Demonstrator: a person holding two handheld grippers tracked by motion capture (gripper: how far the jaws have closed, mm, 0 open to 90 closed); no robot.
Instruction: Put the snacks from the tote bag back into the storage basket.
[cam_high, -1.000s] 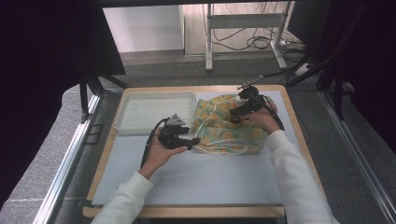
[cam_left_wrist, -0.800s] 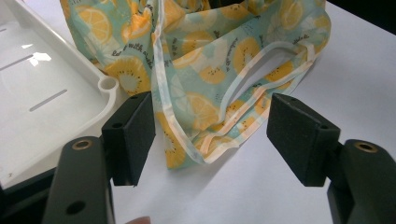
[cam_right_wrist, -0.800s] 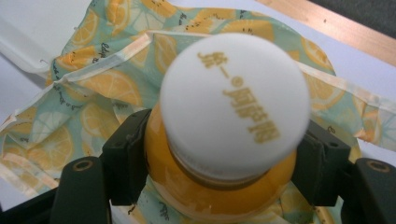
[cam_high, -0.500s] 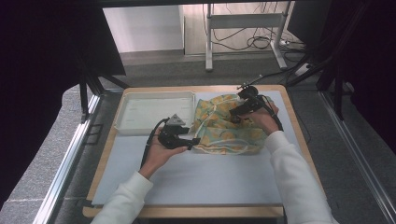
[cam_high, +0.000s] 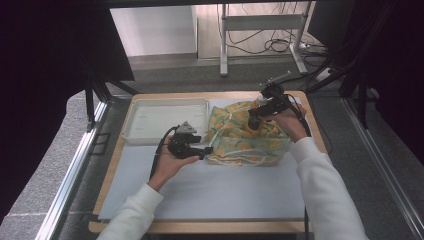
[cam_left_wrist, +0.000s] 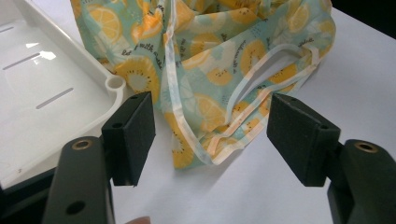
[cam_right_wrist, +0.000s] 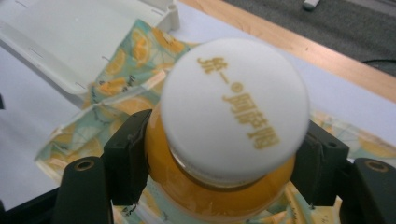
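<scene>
- High view: the left gripper (cam_high: 205, 151) rests at the fruit-print bag's (cam_high: 245, 142) edge; the right gripper (cam_high: 254, 120) hovers over the bag.
- Left gripper view: jaws spread, unclenched, flanking the bag's hem beside a white tray (cam_left_wrist: 51, 107).
- Right gripper view: jaws, having just narrowed, grasp an orange bottle (cam_right_wrist: 219, 186) under its white cap (cam_right_wrist: 235, 107).

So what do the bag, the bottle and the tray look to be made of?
Bag: soft printed cloth, matte; it creases and has stitched trim. Bottle: likely clear plastic with orange drink inside and a smooth white plastic cap; glass can't be ruled out. Tray: rigid white moulded plastic, slightly glossy.
</scene>
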